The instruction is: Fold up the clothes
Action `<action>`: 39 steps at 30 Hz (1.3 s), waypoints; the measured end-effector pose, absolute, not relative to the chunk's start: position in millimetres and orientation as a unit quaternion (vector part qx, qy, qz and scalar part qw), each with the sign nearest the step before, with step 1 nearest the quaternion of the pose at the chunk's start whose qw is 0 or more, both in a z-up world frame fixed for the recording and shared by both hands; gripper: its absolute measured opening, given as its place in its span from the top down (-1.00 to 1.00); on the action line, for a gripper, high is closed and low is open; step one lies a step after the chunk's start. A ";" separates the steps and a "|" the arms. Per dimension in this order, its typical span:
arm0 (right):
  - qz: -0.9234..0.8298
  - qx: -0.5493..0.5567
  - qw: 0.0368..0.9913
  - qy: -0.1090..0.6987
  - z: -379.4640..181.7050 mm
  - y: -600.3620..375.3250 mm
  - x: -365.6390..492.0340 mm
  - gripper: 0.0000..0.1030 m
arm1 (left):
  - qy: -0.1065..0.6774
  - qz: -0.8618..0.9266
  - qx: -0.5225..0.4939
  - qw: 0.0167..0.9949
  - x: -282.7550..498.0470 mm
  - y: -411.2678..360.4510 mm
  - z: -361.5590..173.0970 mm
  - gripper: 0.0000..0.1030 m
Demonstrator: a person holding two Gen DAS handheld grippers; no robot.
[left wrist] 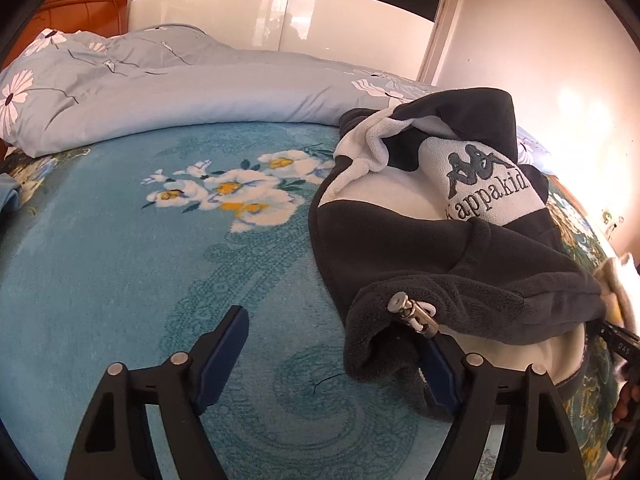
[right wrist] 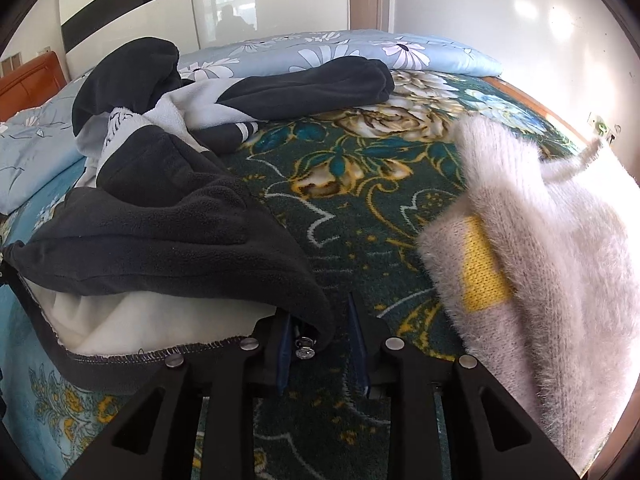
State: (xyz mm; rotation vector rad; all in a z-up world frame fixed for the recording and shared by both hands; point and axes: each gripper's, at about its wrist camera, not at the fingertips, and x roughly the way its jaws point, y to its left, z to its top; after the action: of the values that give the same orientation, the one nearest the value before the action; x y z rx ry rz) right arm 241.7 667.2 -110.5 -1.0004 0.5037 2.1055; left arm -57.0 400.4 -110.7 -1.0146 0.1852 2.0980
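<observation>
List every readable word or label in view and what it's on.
"Kappakid", last letters cut off by a fold: stitched on the white chest panel of the dark fleece garment.
Small white lettering on the black part at the right edge: too blurred to read.
Nothing else legible.

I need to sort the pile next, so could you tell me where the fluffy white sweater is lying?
The fluffy white sweater fills the right side of the right wrist view, on the dark green floral blanket, apart from the black fleece jacket on the left.
</observation>
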 end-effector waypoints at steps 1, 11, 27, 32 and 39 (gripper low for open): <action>0.821 -0.387 0.370 0.198 -110.7 668.9 239.5 0.48 | 0.077 0.824 -0.399 0.394 -56.2 402.7 -111.3 -0.46; 0.837 -0.360 0.363 0.197 -93.2 659.4 225.8 0.81 | 0.048 0.814 -0.403 0.416 -54.2 395.9 -100.0 0.48; 0.925 -0.232 0.277 0.121 43.0 542.2 249.1 0.88 | -0.015 0.891 -0.316 0.326 -14.1 278.1 -7.4 0.67; 0.928 -0.232 0.262 0.124 48.3 519.6 264.4 0.89 | -0.009 0.895 -0.313 0.318 15.4 243.2 -3.6 0.67; 0.927 -0.257 0.242 0.128 36.1 498.5 296.0 0.89 | 0.006 0.893 -0.313 0.324 63.5 198.9 -9.4 0.67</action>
State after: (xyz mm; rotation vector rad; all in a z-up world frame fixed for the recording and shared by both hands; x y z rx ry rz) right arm 296.0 498.5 36.1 -0.7018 0.3511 2.5334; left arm 63.5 198.9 -9.4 -0.8218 0.0157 2.3418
